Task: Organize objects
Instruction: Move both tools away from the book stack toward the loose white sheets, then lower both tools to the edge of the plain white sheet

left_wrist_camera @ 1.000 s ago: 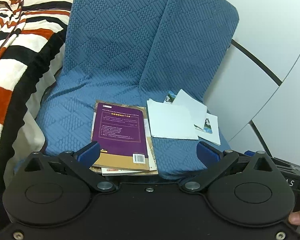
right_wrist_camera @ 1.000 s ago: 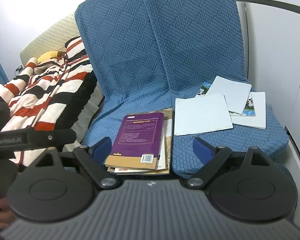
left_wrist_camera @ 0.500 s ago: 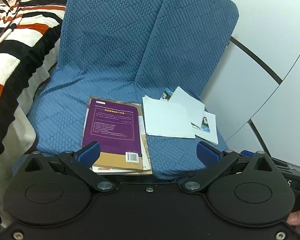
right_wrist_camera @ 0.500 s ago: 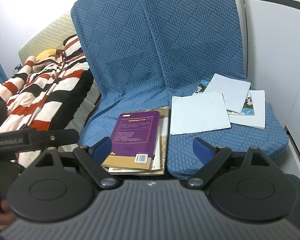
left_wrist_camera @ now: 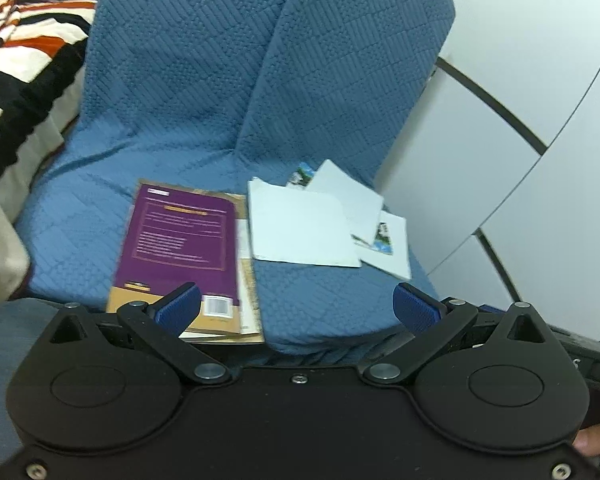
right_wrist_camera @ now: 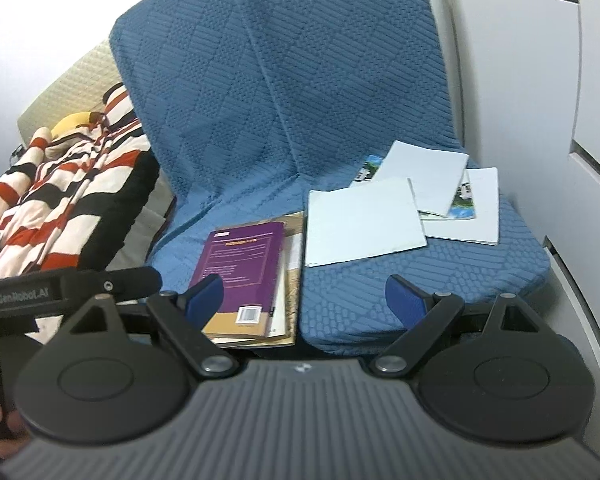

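Observation:
A purple book (left_wrist_camera: 180, 240) (right_wrist_camera: 242, 276) tops a small stack of books on the left seat of a blue quilted sofa (left_wrist_camera: 228, 92) (right_wrist_camera: 284, 92). Pale booklets (left_wrist_camera: 300, 228) (right_wrist_camera: 364, 220) overlap on the right seat, one with a colour photo strip (right_wrist_camera: 462, 200). My left gripper (left_wrist_camera: 296, 306) hovers open over the seat's front edge, its left pad just above the stack's near corner. My right gripper (right_wrist_camera: 304, 294) is open too, at the front edge, with nothing between its blue pads (right_wrist_camera: 404, 302).
A striped red, black and white blanket (right_wrist_camera: 60, 200) (left_wrist_camera: 28, 40) lies left of the sofa. White cabinet panels (left_wrist_camera: 520, 140) (right_wrist_camera: 540, 80) stand close on the right. The left gripper's handle (right_wrist_camera: 68, 288) shows in the right wrist view, with a hand at the lower left.
Both grippers have come closer to the sofa seat and a little lower; the books and booklets now sit lower and larger in both views. Nothing on the seat has moved.

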A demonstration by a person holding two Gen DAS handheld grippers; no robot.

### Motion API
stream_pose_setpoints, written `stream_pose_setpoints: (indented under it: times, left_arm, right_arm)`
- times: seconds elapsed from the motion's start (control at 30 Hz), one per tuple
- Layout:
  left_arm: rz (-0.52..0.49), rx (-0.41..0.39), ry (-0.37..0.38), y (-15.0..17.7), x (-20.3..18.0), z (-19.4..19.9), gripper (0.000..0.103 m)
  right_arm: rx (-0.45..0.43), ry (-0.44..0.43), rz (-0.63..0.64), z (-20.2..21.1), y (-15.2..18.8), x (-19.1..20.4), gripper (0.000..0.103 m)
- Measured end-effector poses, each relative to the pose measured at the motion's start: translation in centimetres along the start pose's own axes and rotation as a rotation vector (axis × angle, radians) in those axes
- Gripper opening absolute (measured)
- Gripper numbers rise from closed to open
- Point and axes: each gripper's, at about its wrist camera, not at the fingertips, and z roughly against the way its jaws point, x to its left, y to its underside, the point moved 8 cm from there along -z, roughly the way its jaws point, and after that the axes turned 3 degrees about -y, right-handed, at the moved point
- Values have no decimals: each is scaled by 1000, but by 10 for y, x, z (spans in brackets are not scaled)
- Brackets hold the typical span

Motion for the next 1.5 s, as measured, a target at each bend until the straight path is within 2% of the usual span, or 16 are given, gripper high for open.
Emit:
stream_pose_setpoints:
  times: [0.3, 0.6, 0.87, 1.2, 1.4, 1.5]
  left_arm:
    - [-43, 8, 32, 8, -29, -25, 102]
    - [-62, 31, 25, 6, -51, -55, 102]
    - [-74, 62, 4, 6, -64, -95, 102]
    - [-77, 111, 19, 4, -73, -158, 102]
    - [-56, 165, 16, 1, -67, -207, 102]
    - [-50, 189, 32, -1, -66, -230, 99]
  right_arm:
    - [-11, 36, -58, 4, 0, -32, 89]
    - [-10, 75, -130, -5, 5, -66, 89]
    - [-1, 115, -190, -28, 4, -100, 89]
    - [52, 86, -233, -75, 3, -127, 89]
    - [92, 87, -278, -109, 1, -148, 78]
    - [103, 73, -281, -128, -3, -158, 66]
